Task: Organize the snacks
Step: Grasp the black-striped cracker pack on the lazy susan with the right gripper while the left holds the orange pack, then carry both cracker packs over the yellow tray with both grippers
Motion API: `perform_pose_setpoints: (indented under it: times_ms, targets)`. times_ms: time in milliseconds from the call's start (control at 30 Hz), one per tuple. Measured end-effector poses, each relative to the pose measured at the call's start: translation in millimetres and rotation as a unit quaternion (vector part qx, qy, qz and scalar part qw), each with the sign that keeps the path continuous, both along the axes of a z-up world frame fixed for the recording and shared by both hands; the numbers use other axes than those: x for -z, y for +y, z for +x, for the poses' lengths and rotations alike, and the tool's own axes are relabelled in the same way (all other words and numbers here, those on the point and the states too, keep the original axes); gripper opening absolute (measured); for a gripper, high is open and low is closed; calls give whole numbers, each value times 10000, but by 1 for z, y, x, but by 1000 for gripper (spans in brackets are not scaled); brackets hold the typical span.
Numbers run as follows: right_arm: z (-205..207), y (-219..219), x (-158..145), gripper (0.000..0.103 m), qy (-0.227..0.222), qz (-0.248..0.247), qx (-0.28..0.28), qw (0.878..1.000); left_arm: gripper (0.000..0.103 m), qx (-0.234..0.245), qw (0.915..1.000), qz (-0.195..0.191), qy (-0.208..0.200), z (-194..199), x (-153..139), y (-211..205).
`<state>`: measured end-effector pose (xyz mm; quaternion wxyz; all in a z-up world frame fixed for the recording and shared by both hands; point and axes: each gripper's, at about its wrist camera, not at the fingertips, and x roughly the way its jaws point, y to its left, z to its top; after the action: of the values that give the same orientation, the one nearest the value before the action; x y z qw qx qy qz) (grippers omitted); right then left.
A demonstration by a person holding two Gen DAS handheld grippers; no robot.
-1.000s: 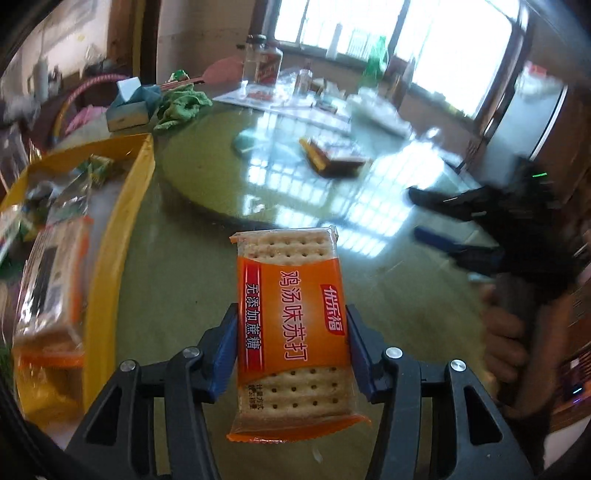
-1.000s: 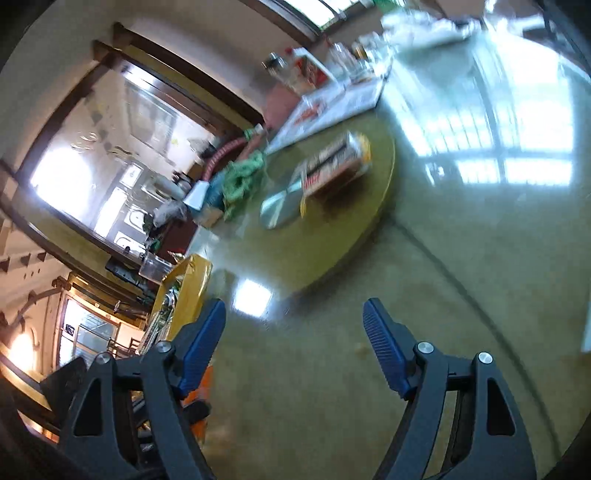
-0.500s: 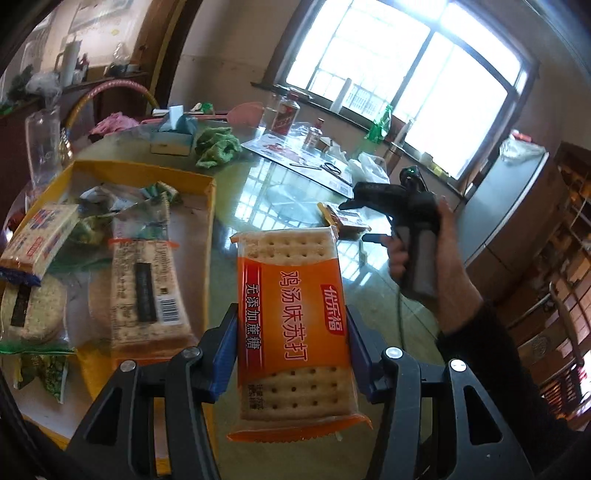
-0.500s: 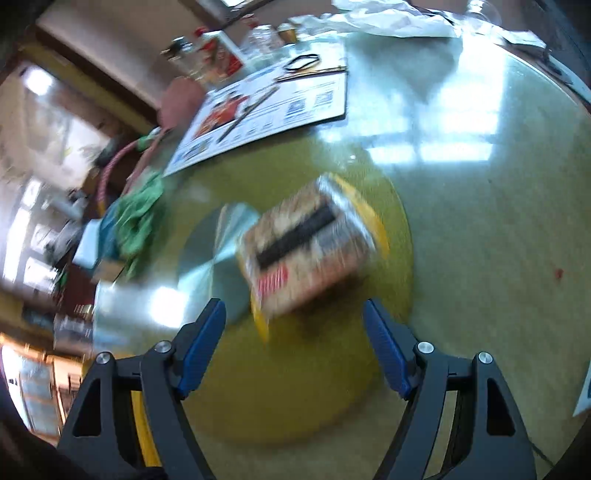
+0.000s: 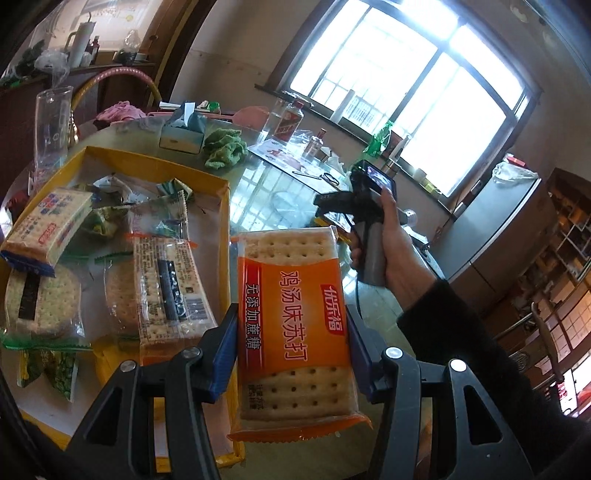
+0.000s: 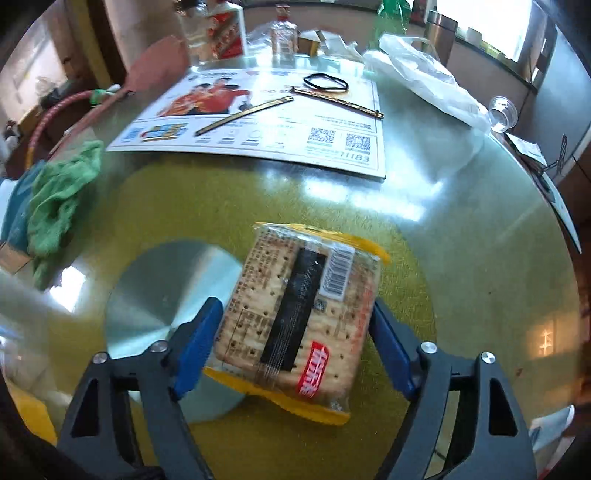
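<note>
Left claw clenched on orange cracker pack, held above the tabletop right of the yellow tray. Right claw released, fingers either side of yellow-edged cracker pack lying on the tabletop; contact unclear, pack's near end blurred.

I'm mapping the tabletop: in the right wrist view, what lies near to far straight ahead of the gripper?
Right gripper → yellow-edged cracker pack lying between its open fingers → printed poster → black hair tie → small bottle.
</note>
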<state>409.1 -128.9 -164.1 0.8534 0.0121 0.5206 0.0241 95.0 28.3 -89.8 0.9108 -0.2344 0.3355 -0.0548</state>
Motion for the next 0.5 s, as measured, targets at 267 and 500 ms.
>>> perform_pose_setpoints:
  times_ms: [267,500]
  targets:
    - [-105,-25,1,74,-204,7,-964,9951,53,-77,9999,96,42,-16,-1,-10]
    - [-227,-43,1,71,-479,53,-1698,9843,53,8,9997,121,195,-26,5,-32]
